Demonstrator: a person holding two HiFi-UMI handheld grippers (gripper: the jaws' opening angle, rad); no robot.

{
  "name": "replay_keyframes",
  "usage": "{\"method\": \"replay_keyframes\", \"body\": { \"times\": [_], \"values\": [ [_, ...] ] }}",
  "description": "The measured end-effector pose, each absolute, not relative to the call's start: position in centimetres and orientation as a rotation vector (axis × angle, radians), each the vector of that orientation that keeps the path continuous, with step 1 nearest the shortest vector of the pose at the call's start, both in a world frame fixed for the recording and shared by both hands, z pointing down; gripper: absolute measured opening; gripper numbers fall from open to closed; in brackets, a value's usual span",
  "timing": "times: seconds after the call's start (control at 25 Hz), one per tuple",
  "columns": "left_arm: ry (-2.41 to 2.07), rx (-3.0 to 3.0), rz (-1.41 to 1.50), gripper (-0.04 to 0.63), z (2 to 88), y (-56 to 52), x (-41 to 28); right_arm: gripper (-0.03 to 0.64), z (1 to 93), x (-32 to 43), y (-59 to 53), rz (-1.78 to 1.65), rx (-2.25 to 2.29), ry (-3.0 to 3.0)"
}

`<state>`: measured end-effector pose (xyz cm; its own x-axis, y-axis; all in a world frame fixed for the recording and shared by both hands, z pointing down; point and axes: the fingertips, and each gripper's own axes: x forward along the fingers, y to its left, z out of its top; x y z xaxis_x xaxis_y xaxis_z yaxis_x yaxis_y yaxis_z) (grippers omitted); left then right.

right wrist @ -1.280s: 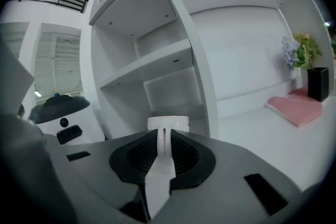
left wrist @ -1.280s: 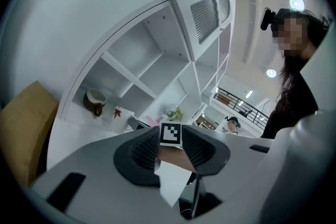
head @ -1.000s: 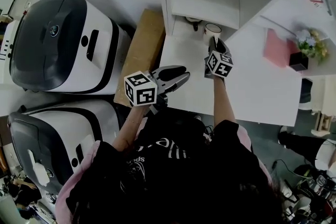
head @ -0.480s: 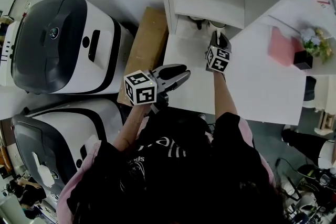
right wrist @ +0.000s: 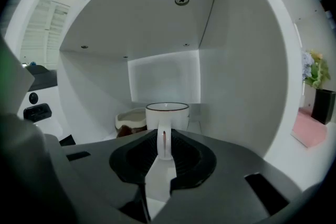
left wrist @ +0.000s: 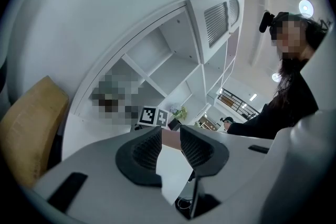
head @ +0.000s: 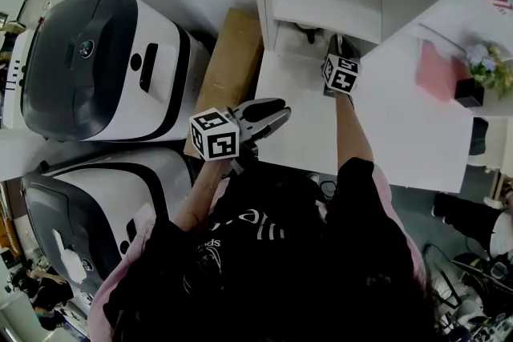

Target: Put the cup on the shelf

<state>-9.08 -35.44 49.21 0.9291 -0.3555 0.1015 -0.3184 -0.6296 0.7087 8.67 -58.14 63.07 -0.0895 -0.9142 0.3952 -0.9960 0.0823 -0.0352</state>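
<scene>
1. Since the right gripper (right wrist: pixel 164 147) has reached further forward over the last second, the cup (right wrist: pixel 167 115) is now inside the shelf's (right wrist: pixel 236 60) lower compartment; placement looks nearly done.
2. Its jaws clamp the cup's handle, arm stretched ahead.
3. The left gripper (head: pixel 275 113) hovers clenched and empty over the table (head: pixel 401 132) edge.

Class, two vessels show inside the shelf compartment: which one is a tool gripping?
The tall white cup, pinched by its handle in the right tool; the low cream bowl behind it, to the left, is untouched.
</scene>
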Motion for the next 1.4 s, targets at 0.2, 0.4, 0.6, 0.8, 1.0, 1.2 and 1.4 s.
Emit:
{"method": "replay_keyframes", "body": {
  "times": [0.2, 0.4, 0.6, 0.8, 1.0, 1.2, 1.4],
  "values": [
    [-0.493, 2.284, -0.06, 0.12, 49.4, -35.3, -9.5, 0.084, 64.2, 8.6, -58.3, 0.465, 1.869, -2.068],
    [-0.509, 2.276, -0.075, 0.12, 49.4, -35.4, -9.9, 0.086, 64.0, 8.3, -58.3, 0.532, 1.846, -2.111],
    [-0.504, 2.284, -0.089, 0.12, 48.8, -35.3, -9.7, 0.187, 63.6, 7.0, -57.8, 0.549, 1.752, -2.145],
    [-0.494, 2.297, -0.098, 0.12, 48.4, -35.0, -9.4, 0.193, 63.2, 7.2, -56.3, 0.568, 1.765, -2.13],
    [-0.48, 2.311, -0.097, 0.12, 48.1, -34.6, -9.2, 0.193, 62.6, 6.9, -53.4, 0.579, 1.76, -2.156],
    [-0.468, 2.333, -0.07, 0.12, 48.4, -34.0, -9.0, 0.192, 60.0, 6.5, -49.6, 0.546, 1.735, -2.223],
    [-0.458, 2.35, -0.116, 0.12, 48.0, -33.8, -9.1, 0.19, 55.6, 5.6, -45.6, 0.538, 1.749, -2.304]
  ]
}}
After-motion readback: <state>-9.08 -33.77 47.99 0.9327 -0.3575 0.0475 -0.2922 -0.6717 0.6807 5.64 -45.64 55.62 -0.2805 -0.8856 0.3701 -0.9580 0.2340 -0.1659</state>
